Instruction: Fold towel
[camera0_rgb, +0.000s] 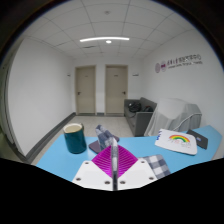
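My gripper (113, 146) shows at the bottom of the view, its magenta pads (100, 157) pressed together. A fold of grey-blue checked towel (104, 132) sticks up from between the fingertips, so the fingers are shut on it. More of the same checked cloth (163, 166) shows beside the right finger, low over the light blue table (60, 160). The gripper is lifted and looks level across the room. The rest of the towel is hidden under the gripper.
A teal cup (74, 138) stands on the table ahead left of the fingers. A white card with a rainbow (178, 141) lies ahead right, with a dark object (203, 140) beyond it. A dark sofa (140, 115) and two doors (100, 90) are at the back.
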